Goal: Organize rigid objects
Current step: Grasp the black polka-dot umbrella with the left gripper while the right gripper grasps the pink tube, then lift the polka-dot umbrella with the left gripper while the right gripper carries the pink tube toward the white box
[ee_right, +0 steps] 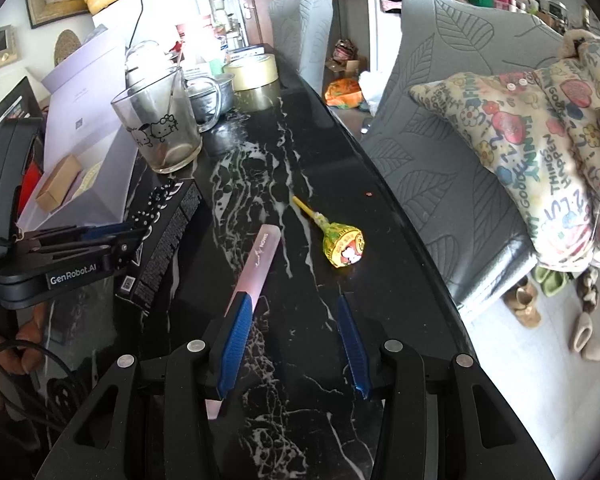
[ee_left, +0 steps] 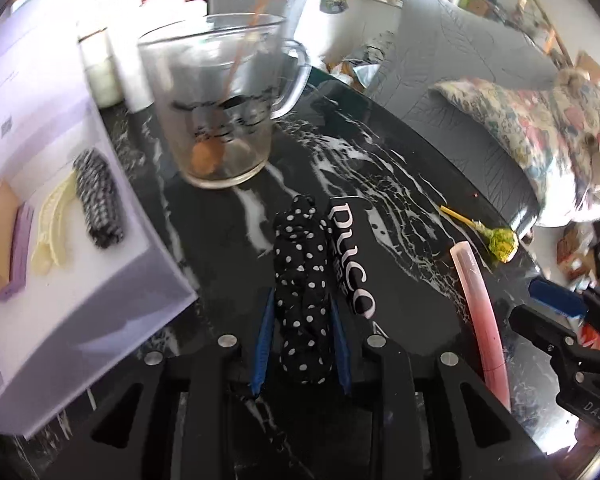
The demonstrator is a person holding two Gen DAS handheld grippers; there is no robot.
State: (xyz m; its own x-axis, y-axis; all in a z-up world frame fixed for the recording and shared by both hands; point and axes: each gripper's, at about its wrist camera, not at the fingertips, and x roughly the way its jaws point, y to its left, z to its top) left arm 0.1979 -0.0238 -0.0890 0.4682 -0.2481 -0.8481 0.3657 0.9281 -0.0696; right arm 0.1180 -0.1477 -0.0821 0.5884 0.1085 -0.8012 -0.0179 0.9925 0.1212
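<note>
Left gripper (ee_left: 300, 308) is clamped on the polka-dot clip (ee_left: 302, 296), blue pads pressed to both of its sides, low over the black marble table (ee_left: 380, 184). The clip runs lengthwise up between the fingers, its far tip poking out past them, right beside the black carton (ee_left: 350, 256). That is the first worry: the covering looks like soft fabric, so the pads may be squeezing cloth rather than the hard body underneath, and a quick lift could let it twist or slide out. I can't say for sure how deep the bite goes, since the near end is hidden by the gripper body.

The lavender box (ee_left: 80, 216) sits just to the left, already holding a checked clip (ee_left: 98, 200), a cream clip (ee_left: 54, 236) and small blocks. Swinging across, the protruding tip could catch the box wall or nudge the carton. The glass mug (ee_left: 220, 108) with a spoon standing in it is near ahead, easy to knock.

Right gripper (ee_right: 296, 340) hangs with its jaws apart, gripping nothing; the pink stick (ee_right: 256, 264) lies against its left finger, the lollipop (ee_right: 342, 246) beyond. A careless shift there could roll the stick toward the table edge.
</note>
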